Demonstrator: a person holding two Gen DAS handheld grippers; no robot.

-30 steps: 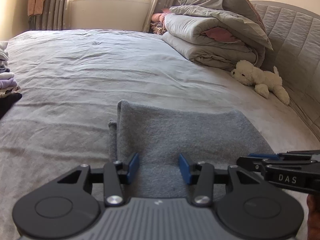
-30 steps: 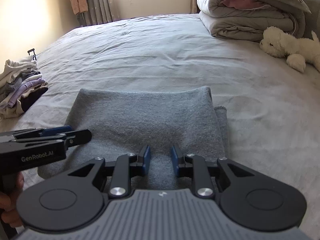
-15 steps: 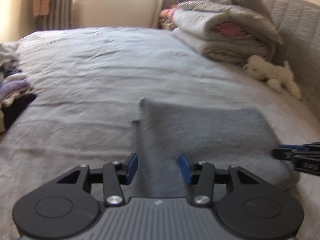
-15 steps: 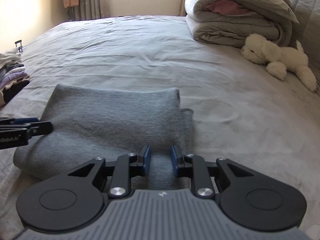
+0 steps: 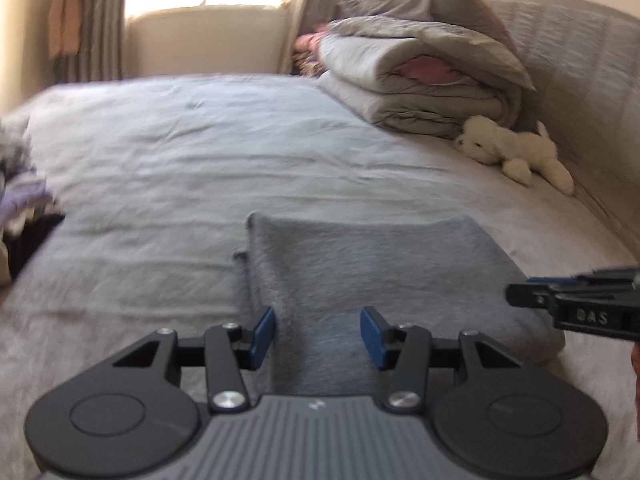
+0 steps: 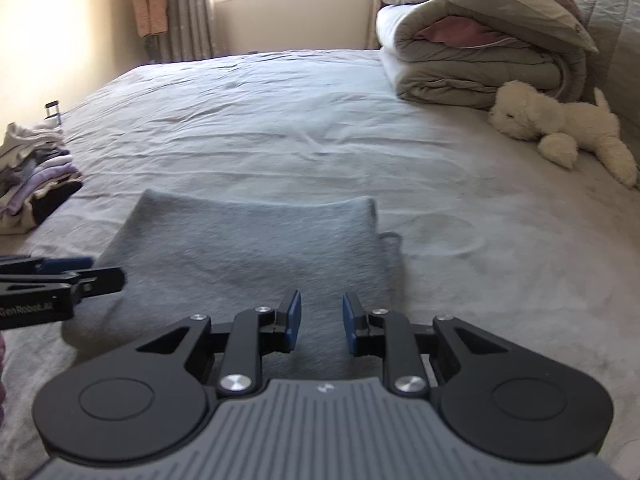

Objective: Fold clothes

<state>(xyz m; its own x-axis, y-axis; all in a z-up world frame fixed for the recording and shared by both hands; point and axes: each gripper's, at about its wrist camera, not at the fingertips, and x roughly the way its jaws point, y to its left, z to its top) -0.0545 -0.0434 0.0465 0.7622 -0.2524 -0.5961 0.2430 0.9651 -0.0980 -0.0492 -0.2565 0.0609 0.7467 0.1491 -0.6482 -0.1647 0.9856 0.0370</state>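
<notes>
Tongs over folded grey garment [image 6: 248, 248]: left tongs [image 5: 318, 334] half-wide, right tongs [image 6: 319, 322] narrow, both empty

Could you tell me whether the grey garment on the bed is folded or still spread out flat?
Folded: the grey garment lies as a compact rectangle, with a lower layer's edge peeking out along one side.

From my left gripper's camera, the clothes pile [image 5: 24, 200] off to its left is blurred and cut by the edge.
</notes>
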